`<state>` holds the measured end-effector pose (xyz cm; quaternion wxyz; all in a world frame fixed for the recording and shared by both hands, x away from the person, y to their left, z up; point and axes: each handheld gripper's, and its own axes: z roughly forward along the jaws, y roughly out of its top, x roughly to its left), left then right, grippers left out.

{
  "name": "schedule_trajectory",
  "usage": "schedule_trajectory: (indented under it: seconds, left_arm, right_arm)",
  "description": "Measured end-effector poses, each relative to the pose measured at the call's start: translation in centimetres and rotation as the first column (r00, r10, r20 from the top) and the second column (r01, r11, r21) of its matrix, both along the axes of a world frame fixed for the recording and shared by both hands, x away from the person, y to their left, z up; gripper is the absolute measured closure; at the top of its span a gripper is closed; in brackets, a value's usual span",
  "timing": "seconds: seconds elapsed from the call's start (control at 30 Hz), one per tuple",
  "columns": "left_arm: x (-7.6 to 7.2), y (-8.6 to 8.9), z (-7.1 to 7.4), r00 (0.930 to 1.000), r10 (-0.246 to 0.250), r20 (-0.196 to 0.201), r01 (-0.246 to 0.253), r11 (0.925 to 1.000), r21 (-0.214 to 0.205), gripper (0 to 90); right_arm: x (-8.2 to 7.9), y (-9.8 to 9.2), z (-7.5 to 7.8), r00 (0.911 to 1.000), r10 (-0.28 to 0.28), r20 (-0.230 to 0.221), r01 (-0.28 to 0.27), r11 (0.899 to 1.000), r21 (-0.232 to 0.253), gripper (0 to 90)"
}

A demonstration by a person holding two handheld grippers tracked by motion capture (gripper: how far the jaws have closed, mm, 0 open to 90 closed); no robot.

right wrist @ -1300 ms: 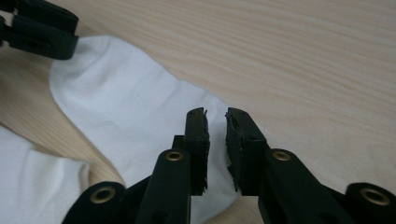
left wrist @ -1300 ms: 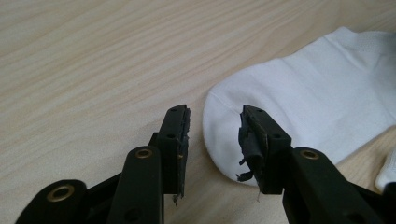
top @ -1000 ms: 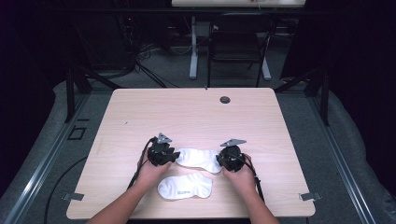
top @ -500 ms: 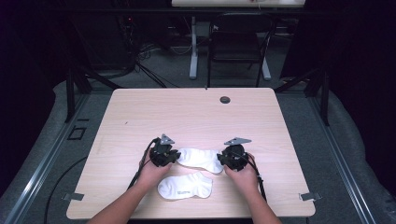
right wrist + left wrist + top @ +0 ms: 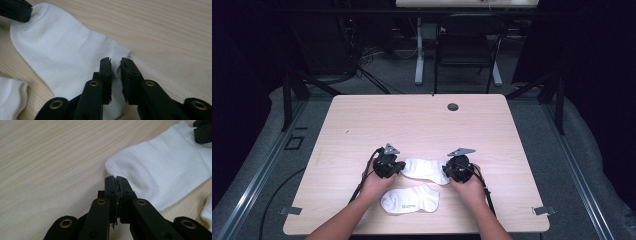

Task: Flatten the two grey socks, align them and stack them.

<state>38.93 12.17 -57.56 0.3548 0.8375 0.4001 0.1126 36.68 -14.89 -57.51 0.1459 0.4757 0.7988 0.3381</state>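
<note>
While hands rest low | left tongs (image 5: 116, 185) pinch sock (image 5: 162, 167) edge | right tongs (image 5: 115, 65) closing

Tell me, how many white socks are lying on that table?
2. One sock lies stretched between the two grippers; the other sock lies nearer the person, between the forearms. No others are visible.

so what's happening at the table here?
A person works two white socks on a wooden table with a hand-held tool in each hand. The left tool has just closed, shut at one end of the far sock; whether it pinches fabric is unclear. The right tool stands slightly apart over its other end. The near sock lies untouched.
</note>
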Motion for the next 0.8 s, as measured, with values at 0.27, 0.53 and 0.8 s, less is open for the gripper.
schedule_trajectory:
  seconds: [0.27, 0.53, 0.8]
  left_arm:
    - [-0.1, 0.3, 0.5, 1.0, 0.006, -0.005, -0.007, 0.9998, -0.019, 89.0]
    - [-0.9, 0.4, 1.9, 0.9992, -0.019, 0.035, 0.02, 0.9994, -0.029, 89.0]
    - [-1.6, 1.1, 3.1, 0.9983, -0.015, 0.056, 0.018, 0.9983, -0.056, 89.0]
  right_arm:
    - [-0.1, 0.1, 0.5, 1.0, 0.004, 0.0, -0.004, 1.0, 0.005, 86.4]
    - [-0.4, 0.1, 1.8, 0.9996, 0.008, 0.028, -0.009, 0.999, 0.033, 86.4]
    - [-0.9, 0.8, 3.3, 0.9981, 0.039, 0.048, -0.04, 0.999, 0.032, 86.3]
